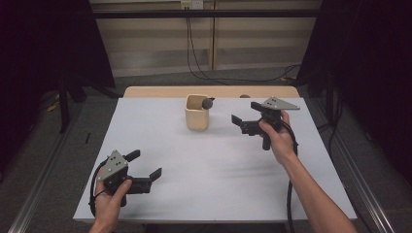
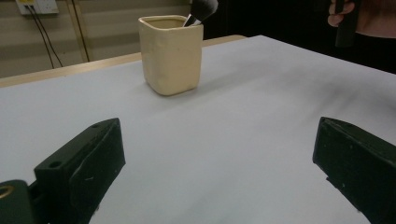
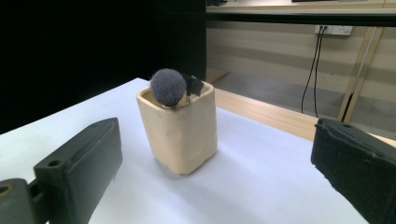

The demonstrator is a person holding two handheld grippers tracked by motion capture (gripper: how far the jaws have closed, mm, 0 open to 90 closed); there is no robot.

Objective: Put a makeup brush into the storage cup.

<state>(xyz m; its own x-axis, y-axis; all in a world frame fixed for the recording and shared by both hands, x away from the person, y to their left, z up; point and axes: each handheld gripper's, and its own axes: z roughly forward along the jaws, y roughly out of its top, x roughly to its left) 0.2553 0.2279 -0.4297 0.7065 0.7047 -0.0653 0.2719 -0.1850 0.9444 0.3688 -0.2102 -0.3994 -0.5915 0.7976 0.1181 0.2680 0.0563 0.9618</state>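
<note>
Cup (image 1: 197, 113) near back of table (image 1: 214, 184), brush (image 1: 208, 103) standing inside, fluffy end up. Right gripper (image 1: 244, 120) close beside, jaws wide apart, probably ready to grab. Left gripper (image 1: 144, 164) far off, wide apart too.

The cup (image 3: 180, 135) hides the brush (image 3: 168, 87) handle below its bristles.

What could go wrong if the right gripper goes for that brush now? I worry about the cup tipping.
The cup stands free on the table, so a sideways pull on the brush could tip or drag it. The left gripper is open and far off, so it cannot steady the cup. The brush head leans on the rim; the right gripper, open, may crush the bristles instead of gripping the handle.
</note>
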